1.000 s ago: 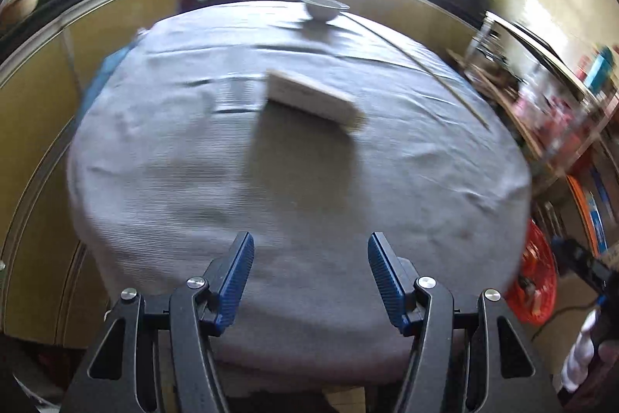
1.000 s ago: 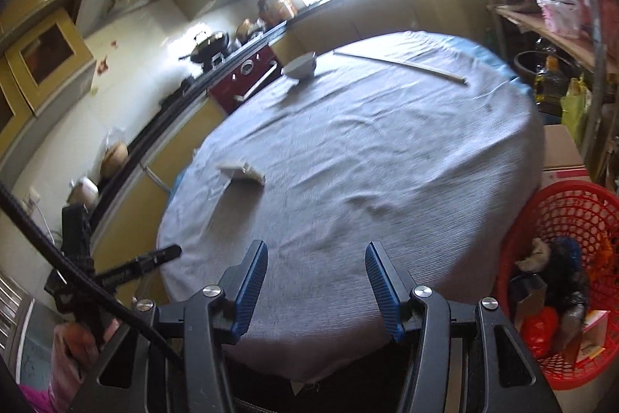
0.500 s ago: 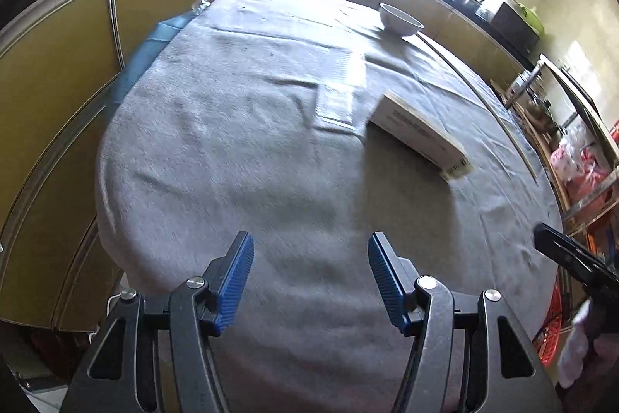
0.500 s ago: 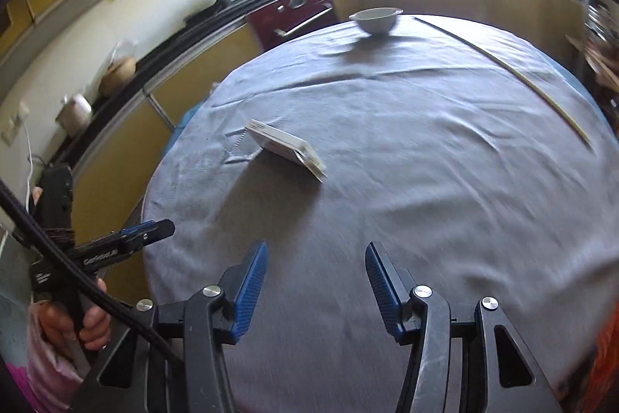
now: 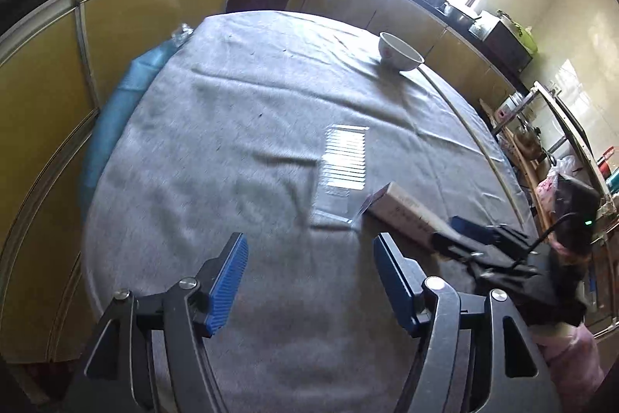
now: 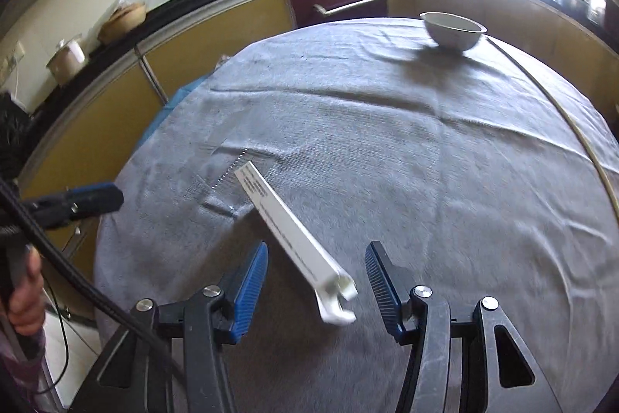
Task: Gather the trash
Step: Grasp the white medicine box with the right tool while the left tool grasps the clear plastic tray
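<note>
Only the right wrist view shows the box's [image 6: 294, 242] torn end flaps.

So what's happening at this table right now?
A person holds a gripper in each hand over a round table with a grey cloth. The right gripper is open around the near end of a long white cardboard box, not yet clamping it. The left gripper is opening, with nothing between its jaws. A white bowl sits at the far edge.
</note>
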The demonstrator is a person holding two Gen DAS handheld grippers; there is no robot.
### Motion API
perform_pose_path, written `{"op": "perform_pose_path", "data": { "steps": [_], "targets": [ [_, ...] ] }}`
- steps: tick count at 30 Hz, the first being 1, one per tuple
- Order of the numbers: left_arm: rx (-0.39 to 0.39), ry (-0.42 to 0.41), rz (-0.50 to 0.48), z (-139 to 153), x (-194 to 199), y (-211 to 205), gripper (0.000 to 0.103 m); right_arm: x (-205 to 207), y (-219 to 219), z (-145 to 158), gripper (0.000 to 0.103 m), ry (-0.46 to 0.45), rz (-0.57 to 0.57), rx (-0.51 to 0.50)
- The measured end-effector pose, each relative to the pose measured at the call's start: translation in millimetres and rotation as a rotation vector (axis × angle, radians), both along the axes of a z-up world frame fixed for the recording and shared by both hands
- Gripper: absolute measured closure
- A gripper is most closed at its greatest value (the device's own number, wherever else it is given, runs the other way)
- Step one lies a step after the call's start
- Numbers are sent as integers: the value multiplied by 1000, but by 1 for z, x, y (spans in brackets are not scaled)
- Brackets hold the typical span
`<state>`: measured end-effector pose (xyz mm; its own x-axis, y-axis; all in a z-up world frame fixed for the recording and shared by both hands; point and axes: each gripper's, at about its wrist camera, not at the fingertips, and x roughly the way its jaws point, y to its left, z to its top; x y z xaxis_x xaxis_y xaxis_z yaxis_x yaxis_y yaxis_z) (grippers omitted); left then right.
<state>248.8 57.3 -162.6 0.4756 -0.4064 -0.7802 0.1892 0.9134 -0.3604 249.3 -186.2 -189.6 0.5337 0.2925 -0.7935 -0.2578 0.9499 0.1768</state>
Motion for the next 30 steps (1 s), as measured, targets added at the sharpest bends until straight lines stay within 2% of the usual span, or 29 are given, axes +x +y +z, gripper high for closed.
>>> {"op": "perform_pose_path", "data": {
  "steps": [2,4,5,7,9,12,16,19,20,21,22,26,30],
  "targets": [
    [-8,1,-6,2,3,-3,35,6,8,-5,47,3,37,7],
    [-11,8,-12,2,7,-7,34,9,16,-10,59,-7,67,0],
    [-9,9,-15,3,8,-9,34,9,19,-12,69,-8,76,-5],
    [2,11,-24,3,13,-17,34,8,21,-14,74,-10,70,1],
    [16,8,-37,3,20,-26,29,5,16,-15,80,-9,39,28],
    [46,-9,-50,0,31,-41,22,-4,-5,-14,84,8,-34,98],
    [98,23,-55,-16,53,-59,22,-28,-35,-12,85,19,-106,168],
    [75,12,-24,-25,61,-60,23,-47,-51,-11,85,23,-144,201],
    [56,4,-22,-26,62,-59,37,-53,-54,-10,85,21,-151,208],
    [44,7,-24,-28,62,-59,60,-59,-57,-9,85,18,-158,218],
    [47,22,-28,-31,62,-60,60,-65,-60,-8,85,14,-165,230],
    [63,-7,-21,-25,48,-64,60,-86,-65,-3,85,-8,-185,252],
    [59,-50,-47,-7,18,-69,60,-103,-70,3,85,-36,-203,267]
  ]
}}
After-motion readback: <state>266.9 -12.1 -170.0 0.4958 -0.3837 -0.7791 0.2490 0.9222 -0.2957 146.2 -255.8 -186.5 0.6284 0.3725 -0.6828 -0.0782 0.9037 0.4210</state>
